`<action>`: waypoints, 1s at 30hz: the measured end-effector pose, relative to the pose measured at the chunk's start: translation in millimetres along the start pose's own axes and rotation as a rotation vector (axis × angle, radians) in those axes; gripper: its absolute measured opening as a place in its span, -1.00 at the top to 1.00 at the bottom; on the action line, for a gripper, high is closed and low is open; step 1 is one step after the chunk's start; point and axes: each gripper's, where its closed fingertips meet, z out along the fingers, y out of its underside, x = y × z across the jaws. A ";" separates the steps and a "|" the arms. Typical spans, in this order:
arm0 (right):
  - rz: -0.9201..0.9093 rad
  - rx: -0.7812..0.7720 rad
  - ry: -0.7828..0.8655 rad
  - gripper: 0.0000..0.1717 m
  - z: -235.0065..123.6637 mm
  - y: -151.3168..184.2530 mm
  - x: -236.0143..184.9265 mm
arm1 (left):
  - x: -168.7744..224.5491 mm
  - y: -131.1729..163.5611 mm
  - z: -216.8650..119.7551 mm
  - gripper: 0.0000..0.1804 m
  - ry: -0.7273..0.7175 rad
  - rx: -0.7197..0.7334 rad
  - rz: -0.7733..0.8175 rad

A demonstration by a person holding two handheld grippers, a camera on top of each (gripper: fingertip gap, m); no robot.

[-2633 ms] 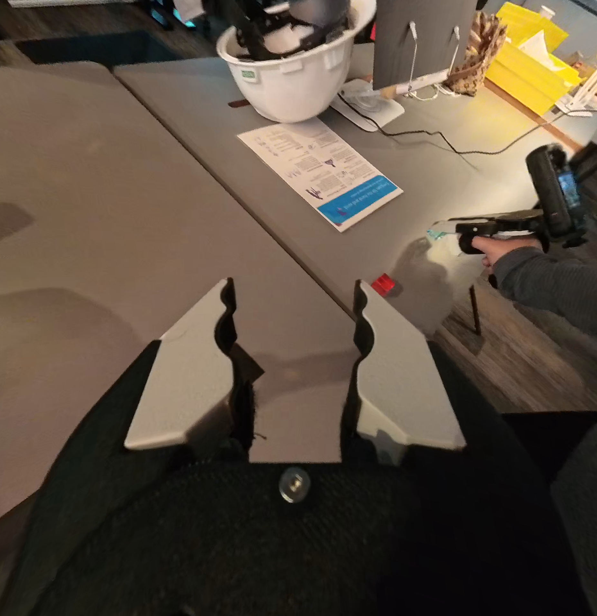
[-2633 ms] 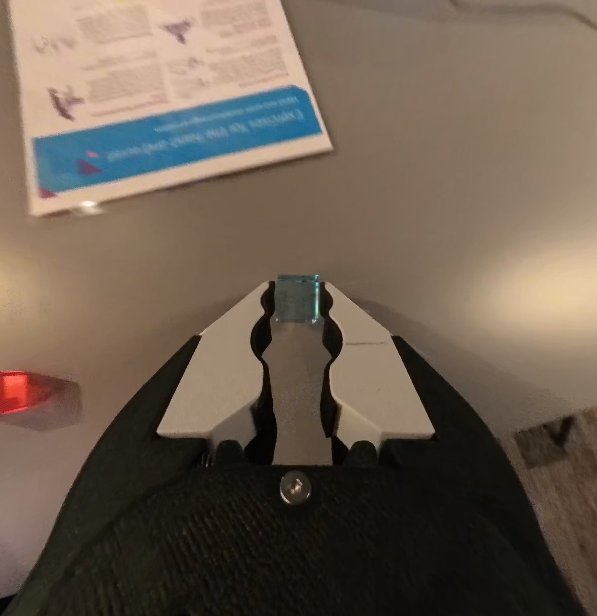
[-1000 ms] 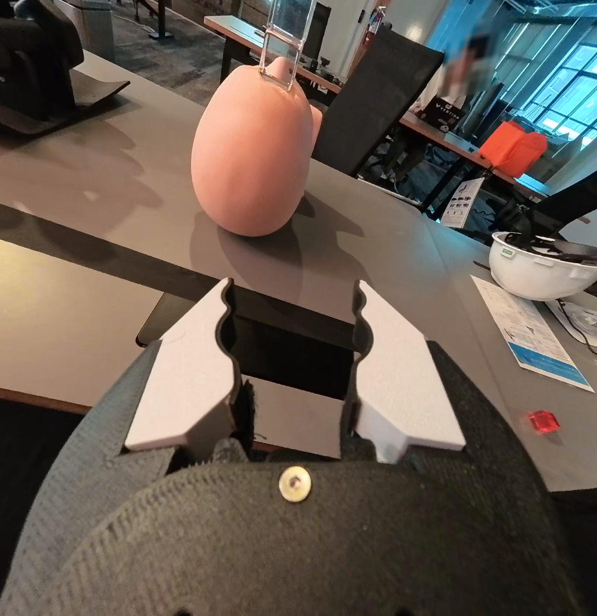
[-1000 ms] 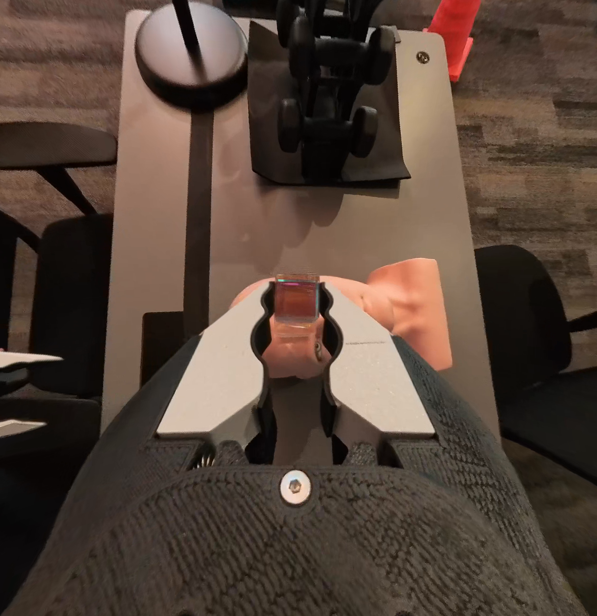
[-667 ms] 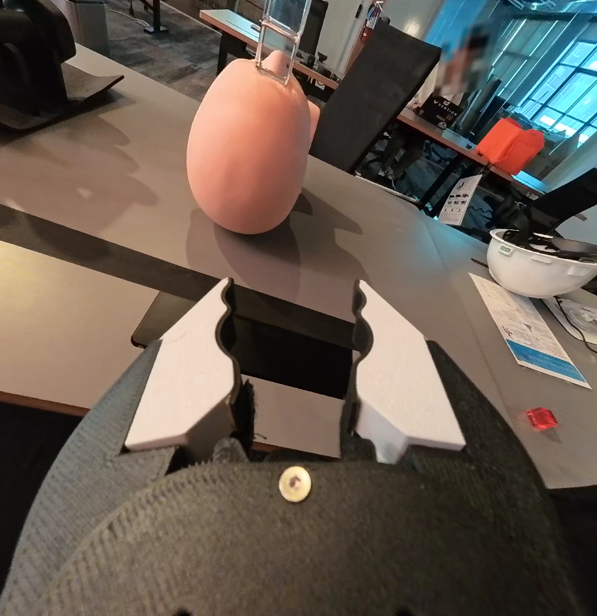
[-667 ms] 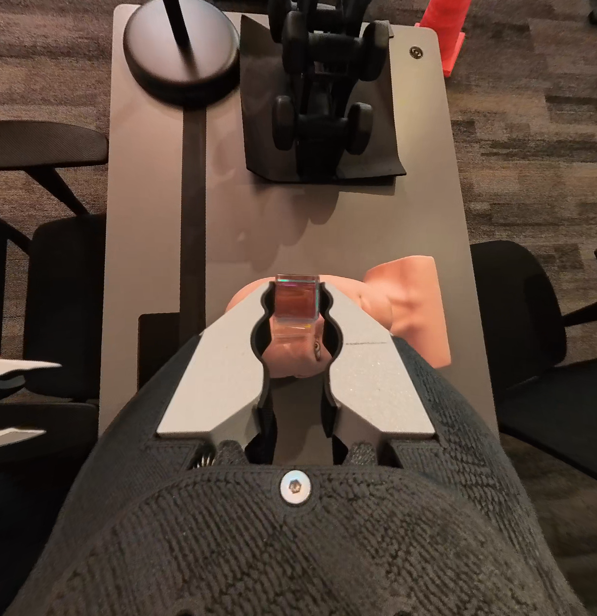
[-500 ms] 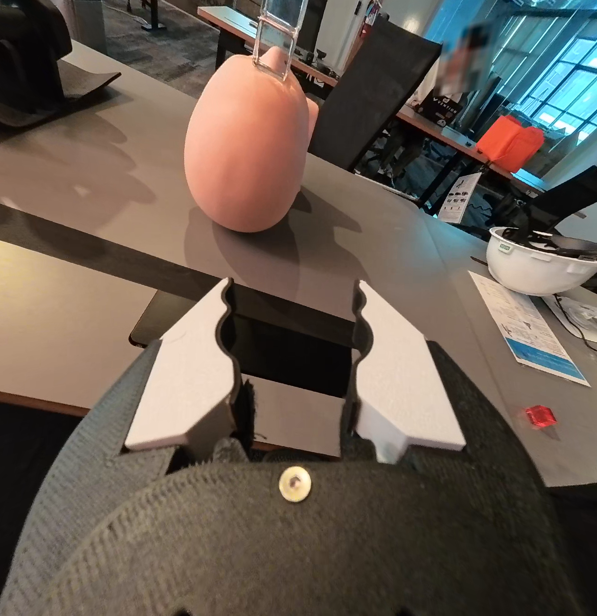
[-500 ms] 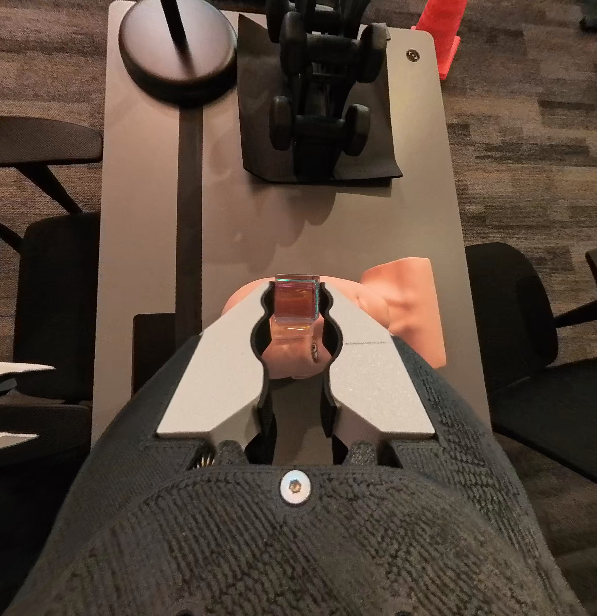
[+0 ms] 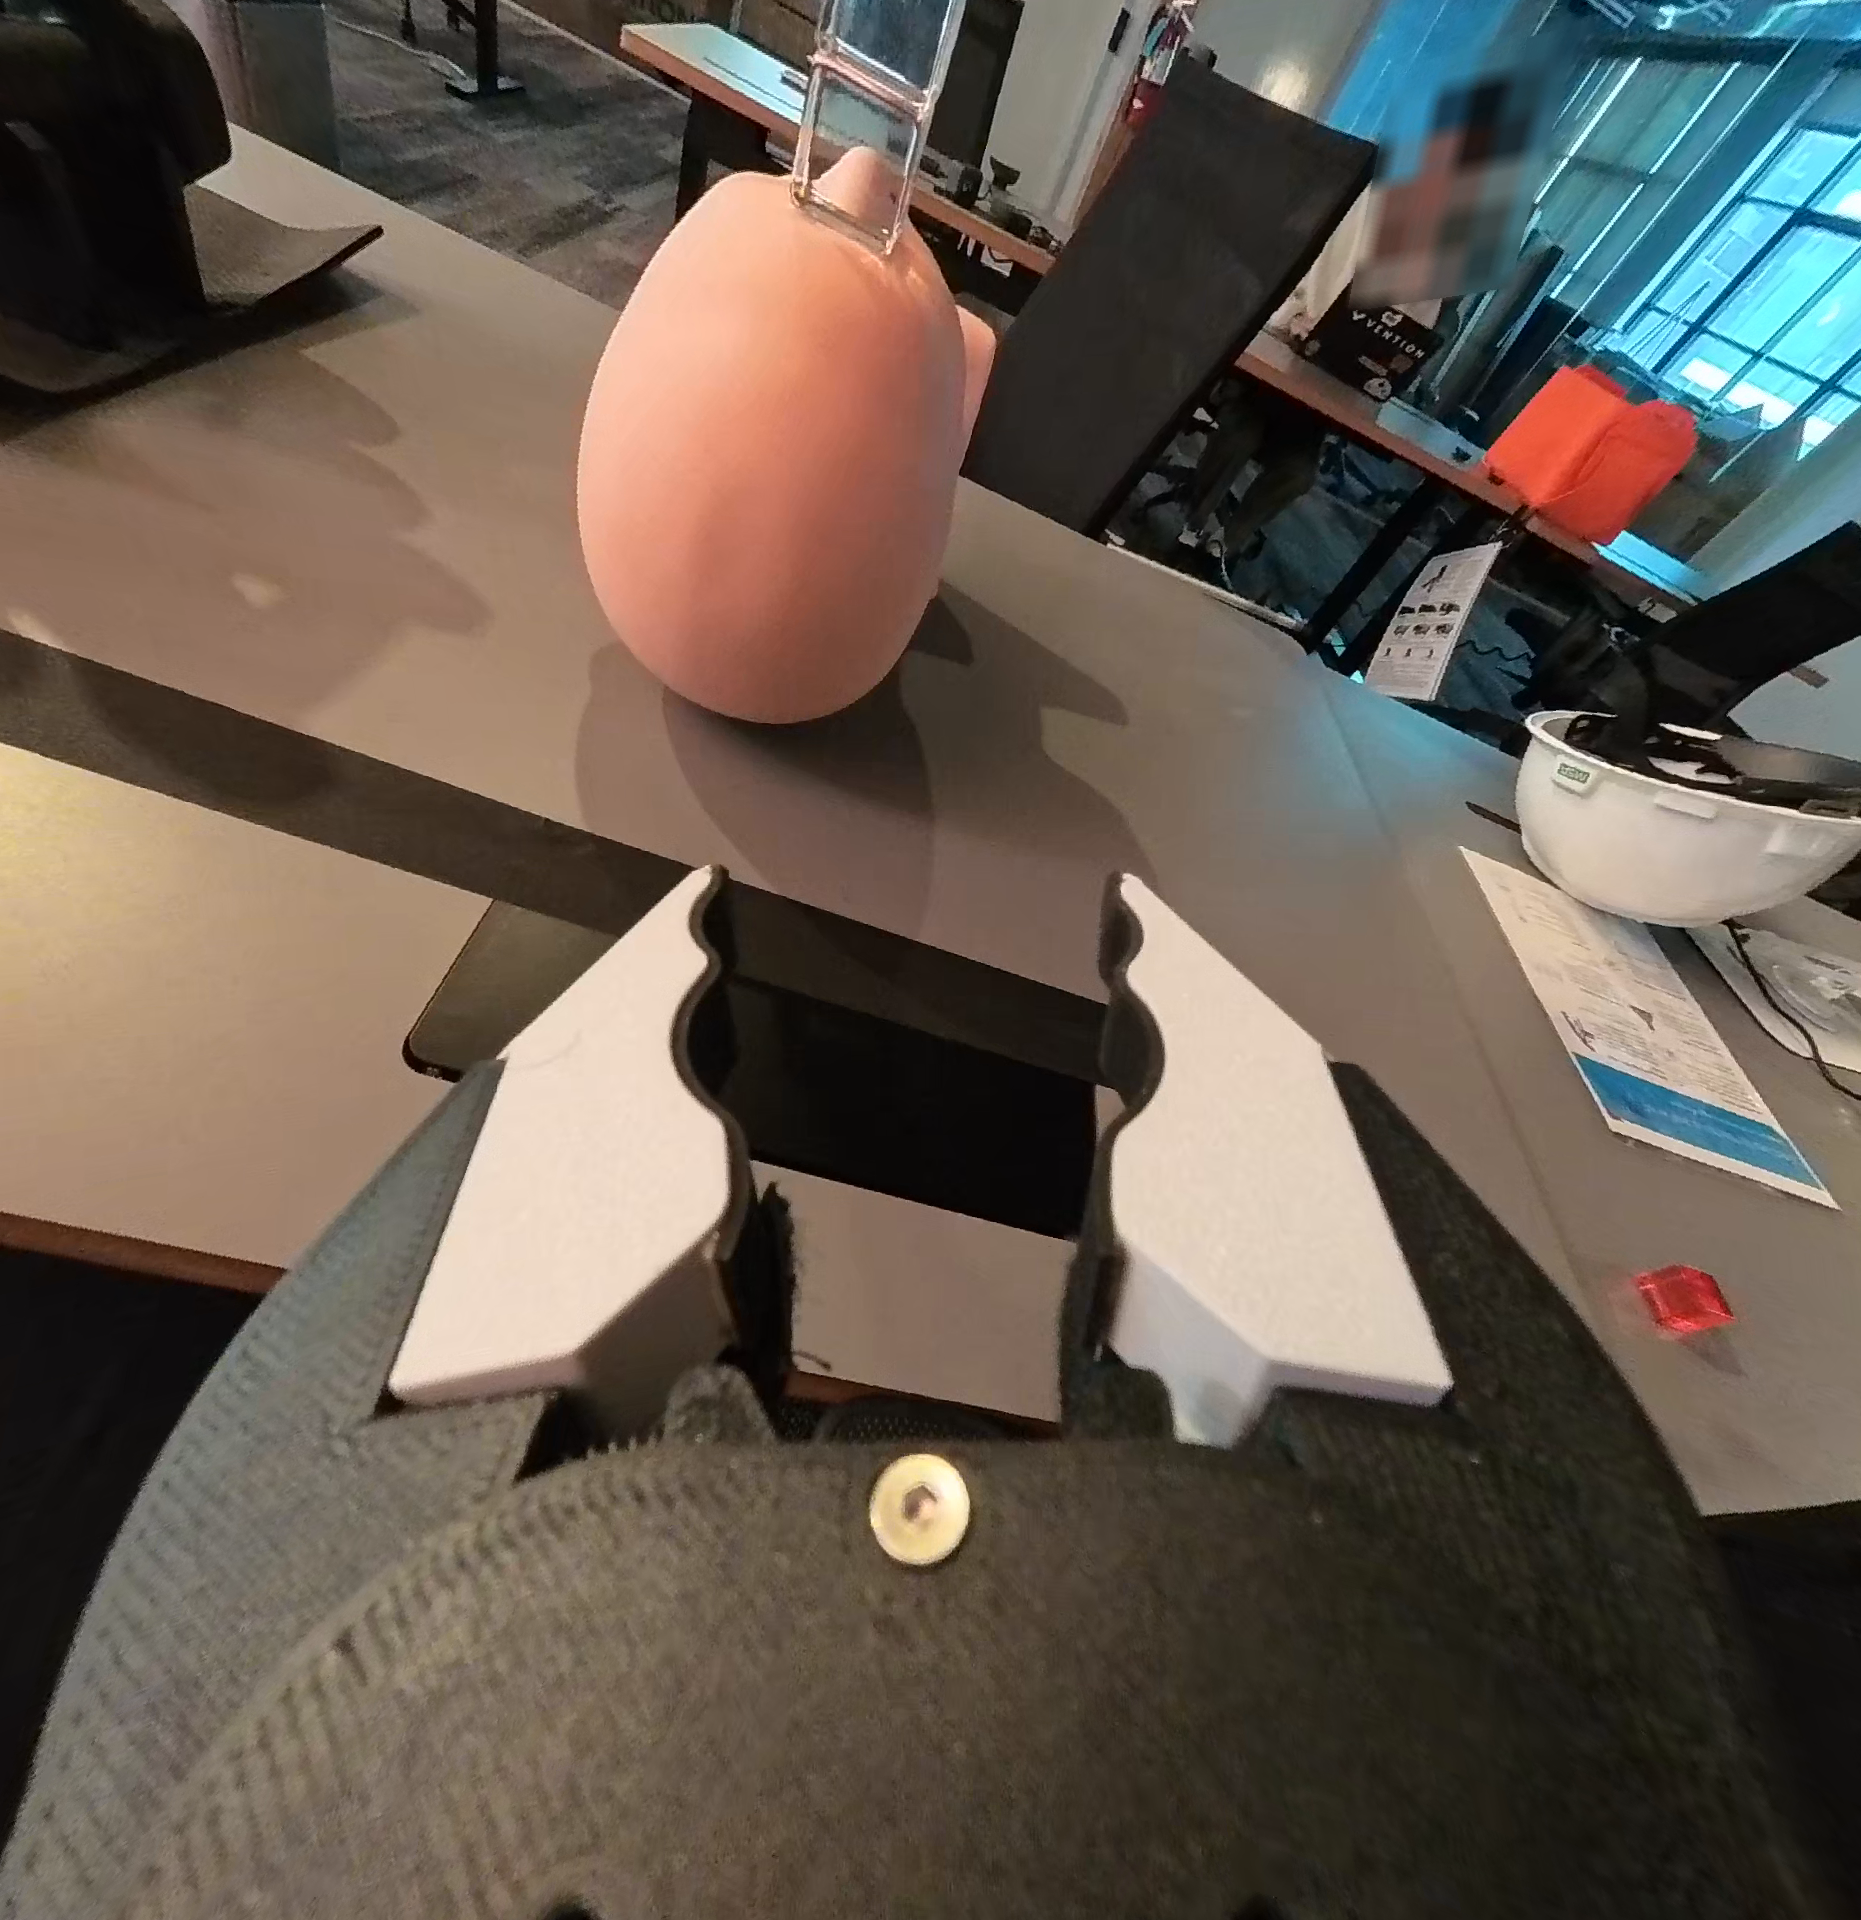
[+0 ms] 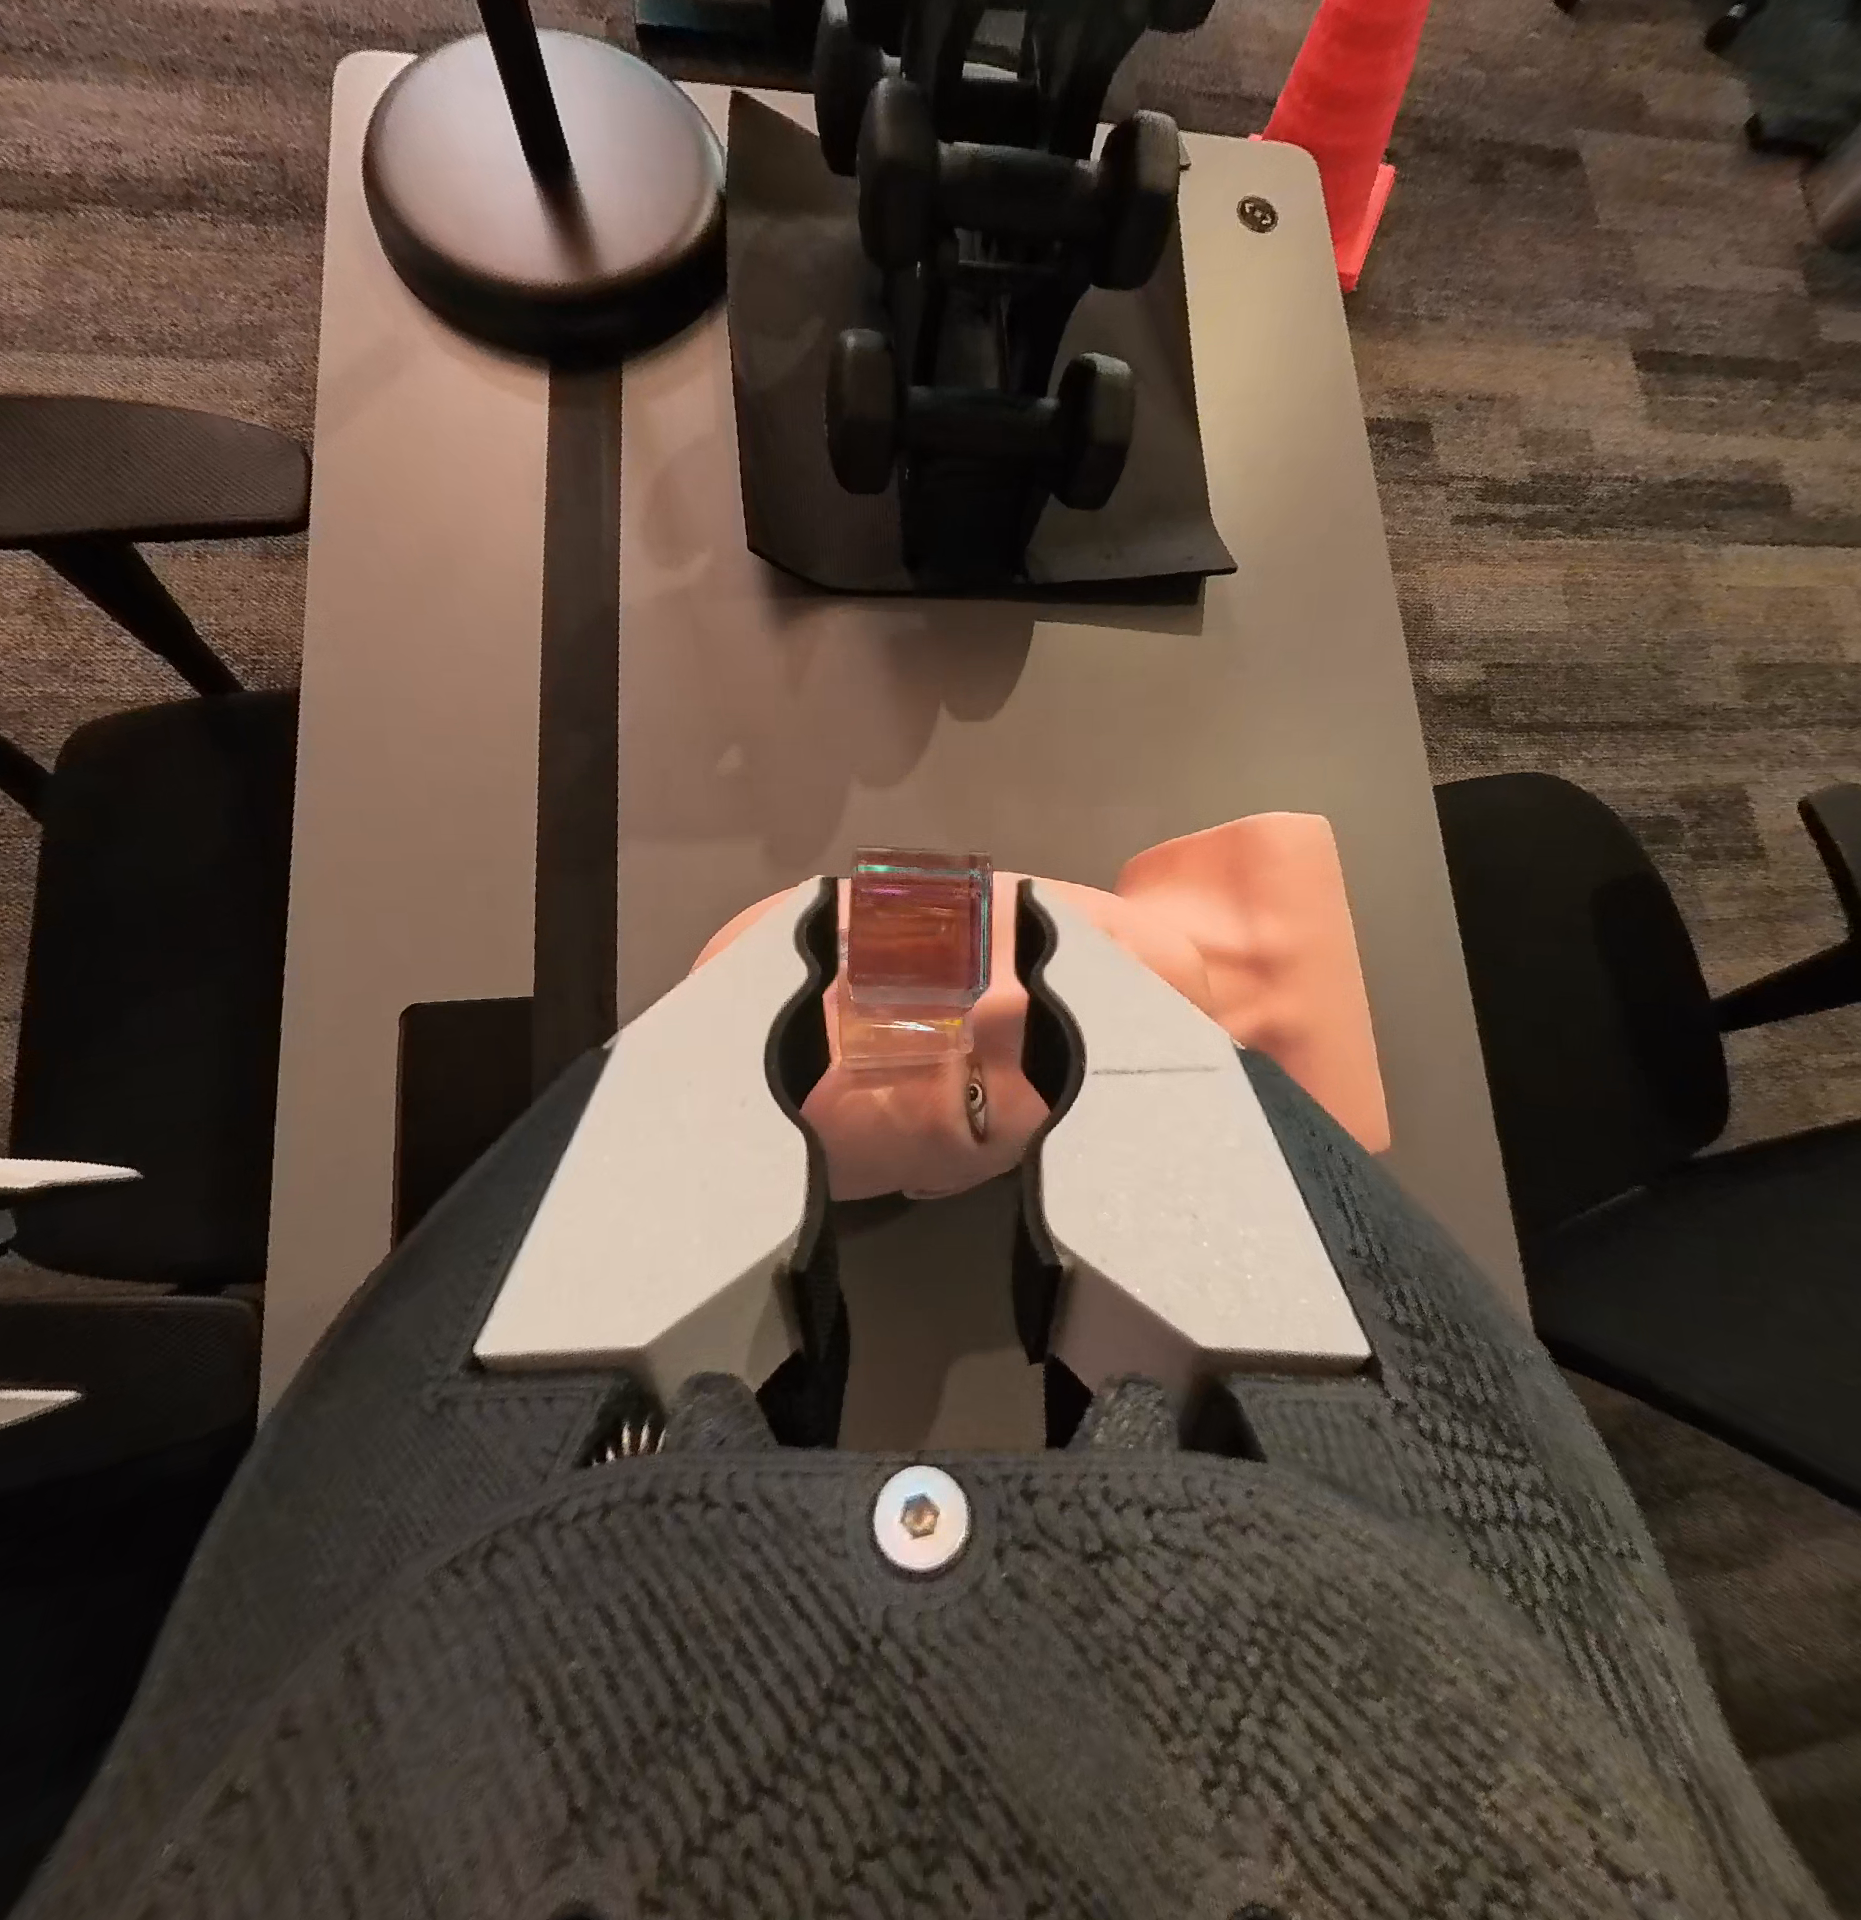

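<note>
We see the right hand-held gripper (image 10: 918, 894) pointing straight down over a pink mannequin head (image 10: 1248, 935) lying on the grey desk (image 10: 427, 727). A clear cube (image 10: 915, 925) sits between its fingertips on the head, with a gap showing at each side, so the jaws are parted and not pressing it. The left hand-held gripper (image 9: 910, 883) is wide open and bare, low over the desk edge, near the head (image 9: 770, 457). Off to its right lie a red block (image 9: 1684, 1299), a leaflet (image 9: 1632, 1029) and a white hard hat (image 9: 1684, 831)
</note>
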 end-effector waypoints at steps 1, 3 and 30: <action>0.002 0.002 0.000 0.61 0.2 0.4 0.1 | 0.2 0.1 -0.1 0.22 0.000 0.000 0.000; 0.008 0.005 0.002 0.59 0.3 1.4 0.8 | 0.3 0.7 -0.2 0.22 0.000 -0.001 0.000; 0.259 0.579 0.151 0.72 -128.4 47.7 -12.1 | 2.3 -10.7 6.7 0.26 0.013 -0.005 -0.001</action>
